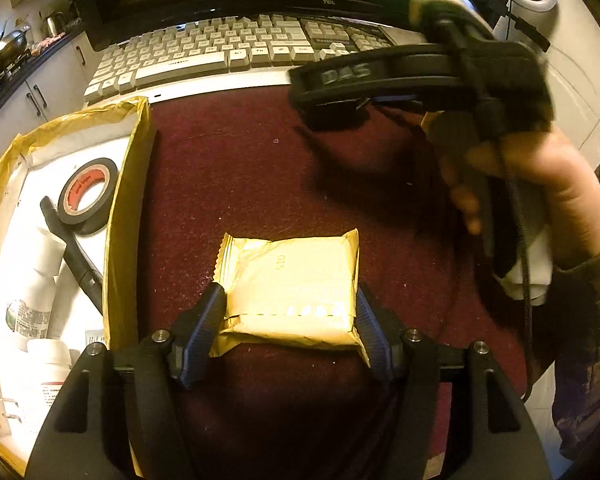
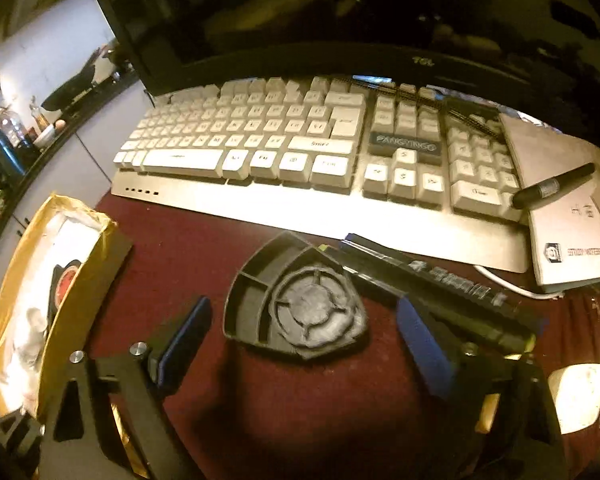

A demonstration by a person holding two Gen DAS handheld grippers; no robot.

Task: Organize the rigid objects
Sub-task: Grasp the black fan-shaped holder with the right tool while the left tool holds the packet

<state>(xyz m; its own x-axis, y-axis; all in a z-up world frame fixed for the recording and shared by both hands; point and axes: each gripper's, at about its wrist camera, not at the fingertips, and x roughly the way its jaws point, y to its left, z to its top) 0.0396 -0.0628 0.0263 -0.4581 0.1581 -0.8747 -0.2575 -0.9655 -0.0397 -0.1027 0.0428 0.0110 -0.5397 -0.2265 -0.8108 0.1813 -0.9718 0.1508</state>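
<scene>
The left gripper (image 1: 290,330) is closing its two blue-padded fingers (image 1: 204,332) on the sides of a gold foil packet (image 1: 292,284), which is lying flat on the dark red cloth (image 1: 236,168) in the near middle of the left wrist view. Just to the left of the packet, a shallow yellow-edged box (image 1: 126,208) is sitting on the cloth; inside it a roll of black tape (image 1: 88,194) with a red core, a white bottle (image 1: 36,288), a second white container (image 1: 48,364) and a black handle-like tool (image 1: 74,256) are lying together, touching one another. In the right wrist view, the right gripper (image 2: 300,344) is standing wide open, and its fingers (image 2: 184,344) are staying on both sides of a black plastic part (image 2: 300,308) with a round ribbed centre, without touching it. A long dark bar-like object (image 2: 440,284) is lying just behind the right finger, partly crossing the way there. A white charger block (image 2: 576,396) with its cable is resting at the right side. Farther back, a white keyboard (image 2: 260,140) is stretching across the table, with a black marker (image 2: 552,186) lying on a grey notebook (image 2: 572,240) beside it. Behind the keyboard, a dark TCL monitor (image 2: 340,20) is standing. In the left wrist view the person's right hand (image 1: 540,184) is holding its gripper above the cloth, well apart from the packet.
</scene>
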